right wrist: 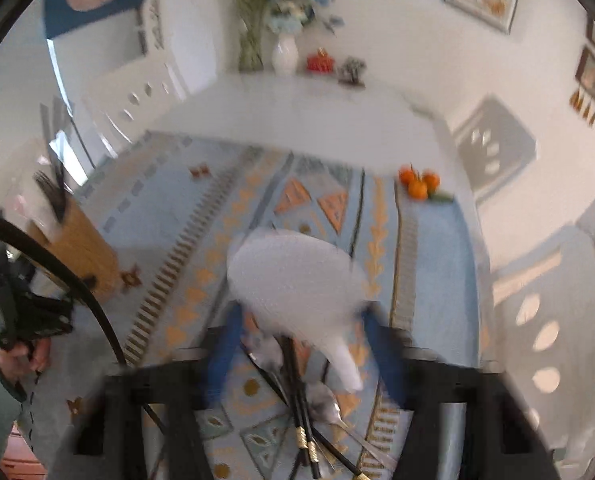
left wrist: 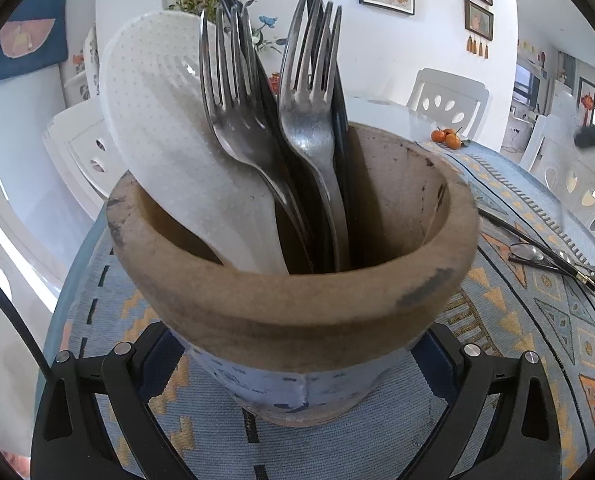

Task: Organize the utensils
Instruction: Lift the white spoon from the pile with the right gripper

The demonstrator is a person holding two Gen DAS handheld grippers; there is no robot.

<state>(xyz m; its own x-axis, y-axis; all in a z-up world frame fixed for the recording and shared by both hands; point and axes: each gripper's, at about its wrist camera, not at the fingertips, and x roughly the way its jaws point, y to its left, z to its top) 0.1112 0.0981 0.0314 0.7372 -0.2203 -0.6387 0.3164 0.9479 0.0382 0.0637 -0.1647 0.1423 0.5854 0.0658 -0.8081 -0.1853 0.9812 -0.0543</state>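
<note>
Right wrist view, nearest me: my right fingers [right wrist: 297,344] are clenched on the handle of a white rice paddle [right wrist: 293,280], its broad blade standing out ahead of them and clear of the counter [right wrist: 437,240]. Directly below lie black chopsticks [right wrist: 301,408] and a spoon [right wrist: 325,400] not yet sorted. Blur smears this view, so I judge the paddle could twist or slip in so narrow a hold, or its blade could catch the forks when I bring it over. This hand tips steeply downward. Farther left, my left fingers [left wrist: 297,364] grasp the wooden holder [left wrist: 297,300] by its base, angled down at it. Inside stand another white paddle [left wrist: 169,140], two forks [left wrist: 309,120] and dark handles; crowding may block entry. Beyond, tangerines [left wrist: 447,138] sit on the cloth.
</note>
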